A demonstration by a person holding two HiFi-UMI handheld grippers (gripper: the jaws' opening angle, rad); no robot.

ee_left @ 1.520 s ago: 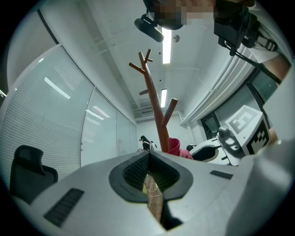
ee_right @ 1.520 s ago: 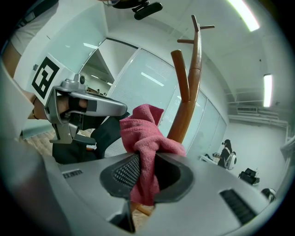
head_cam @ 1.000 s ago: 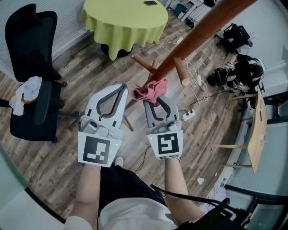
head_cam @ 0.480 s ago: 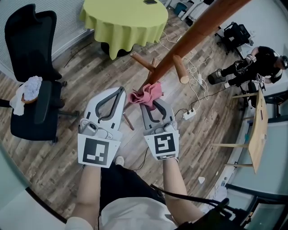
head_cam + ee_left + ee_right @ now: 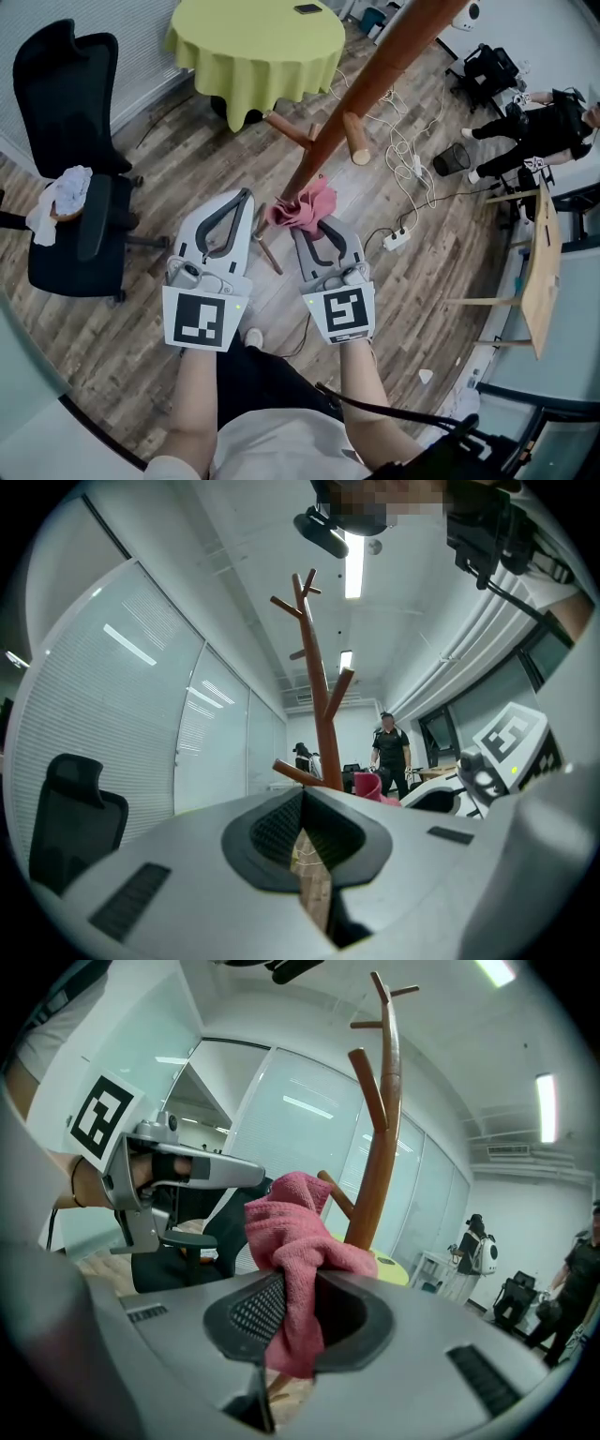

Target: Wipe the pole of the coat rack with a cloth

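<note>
Jaws of the right gripper (image 5: 298, 1297) clenched on a pink cloth (image 5: 286, 1222), whose bunched upper part meets the lower pole (image 5: 370, 89) of the brown coat rack (image 5: 319, 667), just below two side pegs (image 5: 354, 141). Jaws of the left gripper (image 5: 302, 803) pressed together with nothing between them, held just beside the right gripper and apart from the pole. Wooden floor (image 5: 187, 159) beneath; black office chair (image 5: 70, 187) at left; round worktop (image 5: 253, 42) under a green cover beyond.
</note>
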